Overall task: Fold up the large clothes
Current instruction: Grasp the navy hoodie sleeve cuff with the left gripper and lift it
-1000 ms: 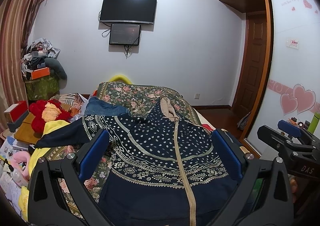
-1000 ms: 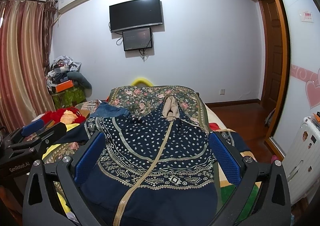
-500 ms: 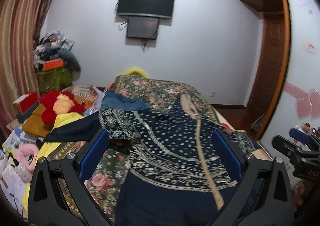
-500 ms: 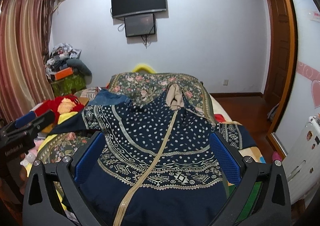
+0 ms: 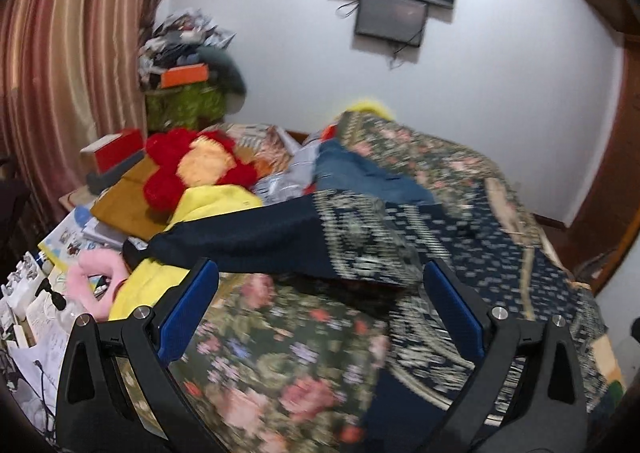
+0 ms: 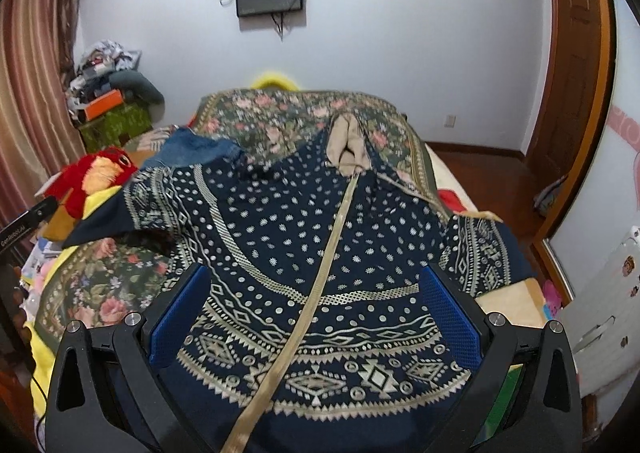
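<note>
L gripper (image 5: 320,317) swung left — jacket (image 6: 320,253) sleeve (image 5: 240,237) just ahead | R fingers (image 6: 448,317) over hem

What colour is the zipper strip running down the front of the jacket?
Beige-gold, against the navy patterned jacket; the zipper strip shows best in the right wrist view.

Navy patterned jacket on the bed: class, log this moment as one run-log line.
jacket: spread flat, zipper up | left claw: open, near left sleeve | right claw: open, above hem | fold: not started
</note>
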Demonstrator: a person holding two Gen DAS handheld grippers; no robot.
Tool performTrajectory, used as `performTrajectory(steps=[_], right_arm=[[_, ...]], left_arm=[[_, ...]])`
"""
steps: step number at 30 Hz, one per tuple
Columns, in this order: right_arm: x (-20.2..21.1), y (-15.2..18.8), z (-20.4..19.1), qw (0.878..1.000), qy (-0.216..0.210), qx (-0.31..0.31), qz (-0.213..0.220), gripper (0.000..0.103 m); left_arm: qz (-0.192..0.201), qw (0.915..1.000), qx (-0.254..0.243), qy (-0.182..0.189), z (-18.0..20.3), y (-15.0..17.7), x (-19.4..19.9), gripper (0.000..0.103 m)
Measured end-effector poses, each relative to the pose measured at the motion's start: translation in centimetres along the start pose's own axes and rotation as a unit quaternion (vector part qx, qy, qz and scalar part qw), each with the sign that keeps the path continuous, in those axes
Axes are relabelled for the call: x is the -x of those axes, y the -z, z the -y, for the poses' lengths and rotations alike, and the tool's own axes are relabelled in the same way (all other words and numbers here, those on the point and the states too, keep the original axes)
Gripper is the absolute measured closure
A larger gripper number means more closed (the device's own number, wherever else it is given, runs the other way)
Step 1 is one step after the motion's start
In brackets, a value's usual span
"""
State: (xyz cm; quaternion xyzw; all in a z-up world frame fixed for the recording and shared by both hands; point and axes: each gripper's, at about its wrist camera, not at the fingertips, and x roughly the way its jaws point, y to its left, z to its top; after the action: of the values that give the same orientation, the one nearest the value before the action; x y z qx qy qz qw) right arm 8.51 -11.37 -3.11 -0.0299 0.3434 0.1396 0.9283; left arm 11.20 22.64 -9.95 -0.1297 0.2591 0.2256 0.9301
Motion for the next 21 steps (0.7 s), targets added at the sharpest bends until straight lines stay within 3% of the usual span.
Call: performTrajectory(steps=[4,7,10,12,15,21], right_arm=[[-2.7,-0.8,-0.2,1.0,0.0,0.001,-0.027,0.0],[-4.4,-1.2,-0.6,0.999,0.003,0.005,-0.038,0.0],[-6.1,-1.6,-1.0,0.999,0.004,0.009,-0.051,0.0],[-7.1,-1.6,-1.4,0.998,0.002,0.014,-0.062,0.0],[-8.2,-1.5,-2.1,0.997,0.006,0.027,-0.073,0.0],[-9.7,-1.2,-2.9,0.994,0.015,0.052,-0.095,0.0]], left_arm=[[-0.039,0.9991,0.011,-0.013,-3.4,-0.3,-4.4,0.0],[-0.089,0.9951,0.042,0.009,-6.3,-0.1,-8.2,0.0],[-0.143,0.9826,0.108,0.048,-9.8,0.6,-11.9,0.0],[-0.158,0.9753,0.144,0.057,-11.3,1.0,-13.4,0.0],[-0.174,0.9591,0.212,0.073,-14.6,1.7,-15.7,0.0],[-0.181,0.9062,0.363,0.118,-20.8,3.9,-19.0,0.005]])
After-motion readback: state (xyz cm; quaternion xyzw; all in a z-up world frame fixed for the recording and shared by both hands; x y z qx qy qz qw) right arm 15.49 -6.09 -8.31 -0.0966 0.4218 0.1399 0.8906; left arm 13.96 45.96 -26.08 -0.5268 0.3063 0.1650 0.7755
